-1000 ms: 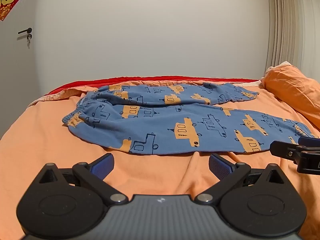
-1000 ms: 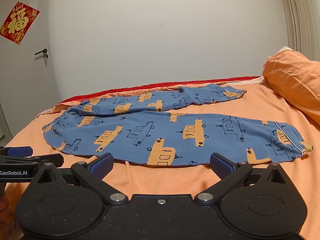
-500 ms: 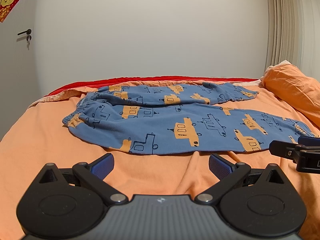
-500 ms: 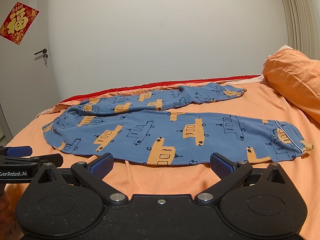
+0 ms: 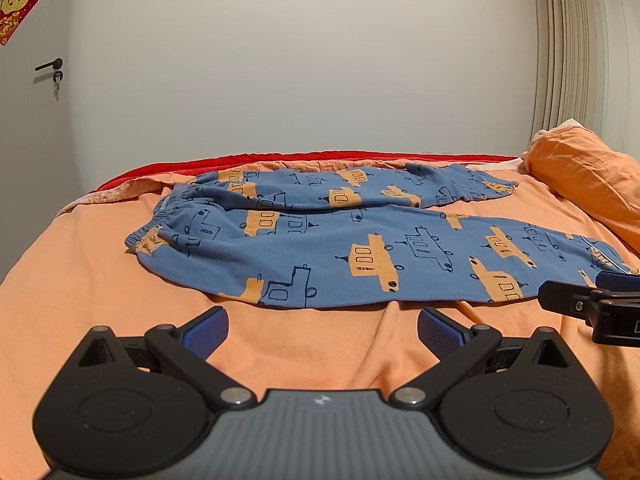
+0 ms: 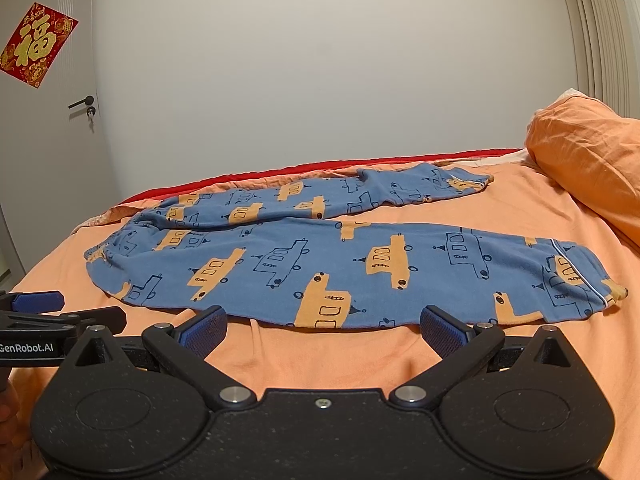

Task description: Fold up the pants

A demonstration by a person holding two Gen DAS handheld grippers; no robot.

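Pants [image 5: 360, 256], blue with orange vehicles, apparently lie unfolded.

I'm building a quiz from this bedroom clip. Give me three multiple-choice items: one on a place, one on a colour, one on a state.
1. Where does the pillow lie from the pants?
A left B right C on them
2. The sheet is:
A orange B green C white
3. The left claw and right claw are:
A shut on cloth B open, empty C one shut

Key: B, it sits past the cuffs at the right edge; A, orange cloth surrounds the pants; B, both pairs of fingers are spread with only sheet between.
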